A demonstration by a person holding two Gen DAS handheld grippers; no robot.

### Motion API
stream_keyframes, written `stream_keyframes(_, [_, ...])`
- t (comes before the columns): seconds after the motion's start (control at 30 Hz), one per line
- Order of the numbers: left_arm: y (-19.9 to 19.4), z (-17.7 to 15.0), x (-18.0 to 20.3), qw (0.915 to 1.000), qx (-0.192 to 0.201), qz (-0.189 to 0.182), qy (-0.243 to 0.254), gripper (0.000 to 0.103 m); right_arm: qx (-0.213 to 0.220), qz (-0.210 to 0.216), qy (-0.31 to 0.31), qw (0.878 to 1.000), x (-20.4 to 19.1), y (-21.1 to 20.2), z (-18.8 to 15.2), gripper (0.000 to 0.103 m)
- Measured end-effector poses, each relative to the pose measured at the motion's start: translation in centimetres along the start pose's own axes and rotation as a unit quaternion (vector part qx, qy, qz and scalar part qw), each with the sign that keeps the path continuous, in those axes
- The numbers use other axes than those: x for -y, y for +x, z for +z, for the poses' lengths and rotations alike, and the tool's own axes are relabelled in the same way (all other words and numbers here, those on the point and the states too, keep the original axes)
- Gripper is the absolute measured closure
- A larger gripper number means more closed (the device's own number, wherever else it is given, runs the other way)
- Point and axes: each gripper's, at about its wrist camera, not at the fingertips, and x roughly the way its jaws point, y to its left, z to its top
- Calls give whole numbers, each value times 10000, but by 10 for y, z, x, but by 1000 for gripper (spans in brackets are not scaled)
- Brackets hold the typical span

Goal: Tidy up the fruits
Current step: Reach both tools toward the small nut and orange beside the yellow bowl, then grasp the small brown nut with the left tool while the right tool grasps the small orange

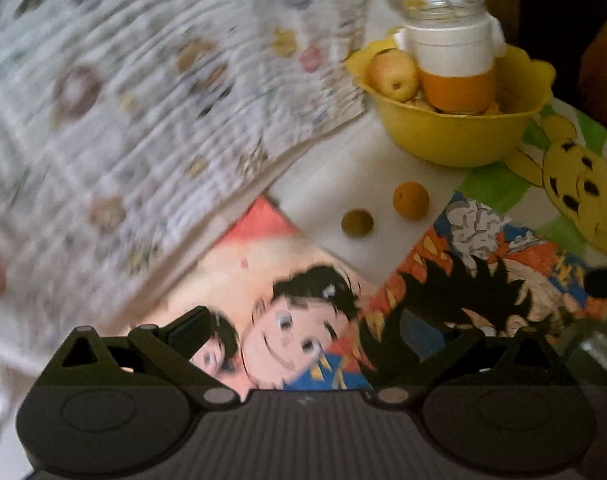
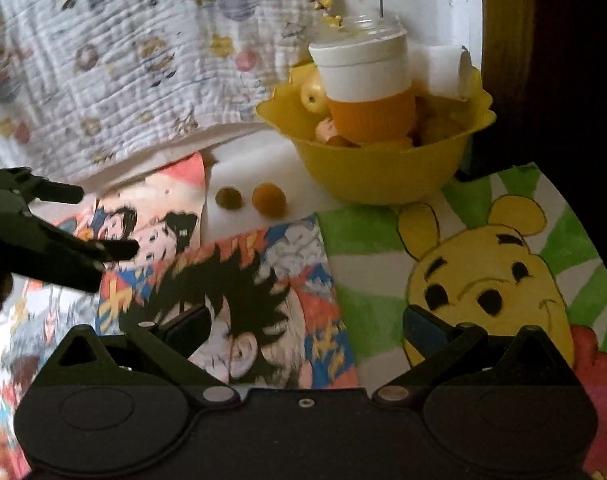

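Black plastic, nearest: right gripper [image 2: 303, 320], jaws spread wide, nothing between them, above the cartoon drawings [image 2: 243, 300]; left gripper [image 1: 323, 320], likewise wide open and empty in its own view, seen from the side in the right wrist view as dark fingers [image 2: 115, 249] entering at left.

Paper, next: bear drawing [image 2: 483, 280] on green and white stripes, lying flat to the right; partly under the bowl's near side, as far as can be told.

Fruit, loose, on the white surface [image 2: 223, 168]: one orange fruit [image 2: 268, 199] and one olive-brown fruit [image 2: 228, 198], just beside each other, apart from both grippers and short of the bowl.

Plastic, yellow, beyond: bowl [image 2: 383, 176] holding a pale apple [image 2: 313, 94], other fruit too crowded to name, and an orange-and-white cup [image 2: 367, 92] standing among them; glass jar [image 2: 367, 26] behind or atop the cup, cannot tell which.

Cloth, farthest: white printed quilt [image 2: 123, 60], hanging at left.

Risks, as judgement: round loose fruit may roll off when nudged by a finger; the tall cup may tip if fruit is dropped against it.

Views: left wrist view is motion-blurred; only the right wrist view shows both grippers and the bear whole.
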Motion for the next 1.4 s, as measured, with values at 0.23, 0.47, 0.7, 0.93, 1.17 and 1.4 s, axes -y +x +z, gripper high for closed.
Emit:
stream_keyframes(0.23, [35, 16, -3, 9967, 178, -332, 720, 1, 17, 1, 505, 9987, -9, 31, 19, 16])
stream_keyframes(0.47, [60, 27, -3, 9827, 490, -670, 1653, 1, 186, -14, 848, 9962, -12, 59, 32, 25])
stream_keyframes(0.7, [73, 35, 2, 9608, 924, -1145, 2350, 8, 292, -137, 959, 9949, -19, 87, 45, 38])
stream_keyframes(0.93, [91, 34, 0, 9540, 891, -1453, 2466, 24, 284, -267, 1152, 9926, -24, 105, 52, 45])
stream_keyframes(1.17, [99, 35, -4, 9488, 936, -1702, 2492, 38, 317, -202, 1294, 9909, -29, 115, 60, 49])
stream_keyframes(1.4, [110, 39, -2, 9490, 704, -1974, 2356, 53, 248, -263, 1268, 9913, -35, 130, 71, 53])
